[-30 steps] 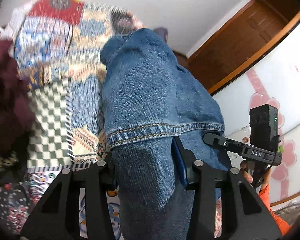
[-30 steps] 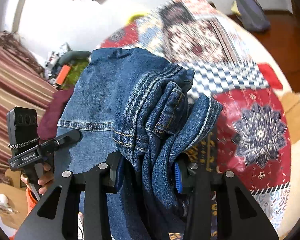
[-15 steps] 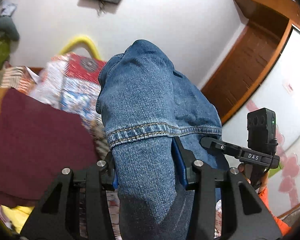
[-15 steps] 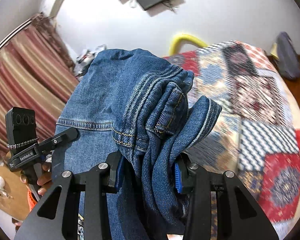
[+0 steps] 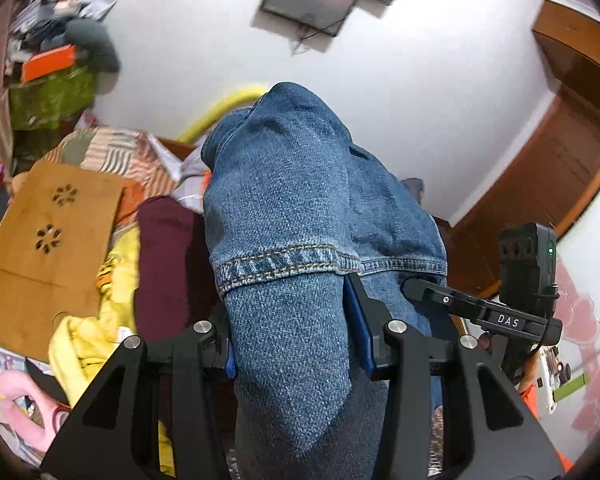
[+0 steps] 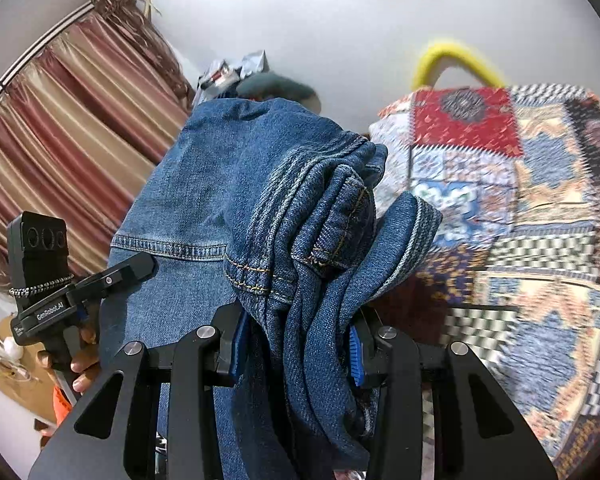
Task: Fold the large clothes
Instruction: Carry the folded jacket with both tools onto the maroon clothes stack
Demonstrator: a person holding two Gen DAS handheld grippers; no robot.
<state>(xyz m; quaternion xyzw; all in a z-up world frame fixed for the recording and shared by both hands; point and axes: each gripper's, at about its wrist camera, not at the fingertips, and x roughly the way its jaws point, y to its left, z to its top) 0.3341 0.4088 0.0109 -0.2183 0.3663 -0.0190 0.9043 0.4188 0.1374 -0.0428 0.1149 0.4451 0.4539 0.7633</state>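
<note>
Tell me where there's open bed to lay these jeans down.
Free: the patchwork bedspread right of the jeans, below the yellow bar. Crowded: the left side, where a maroon garment, yellow cloth and brown cardboard lie packed together.

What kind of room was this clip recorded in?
Most likely a bedroom at home: a bed under a patchwork quilt, striped curtains and a wooden door.

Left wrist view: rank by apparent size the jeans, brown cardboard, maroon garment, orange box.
1. jeans, held in the left gripper, but nearest the lens, so inflated
2. brown cardboard
3. maroon garment, partly hidden behind the denim, so its rank against the cardboard is unsure
4. orange box, clearly smallest
</note>
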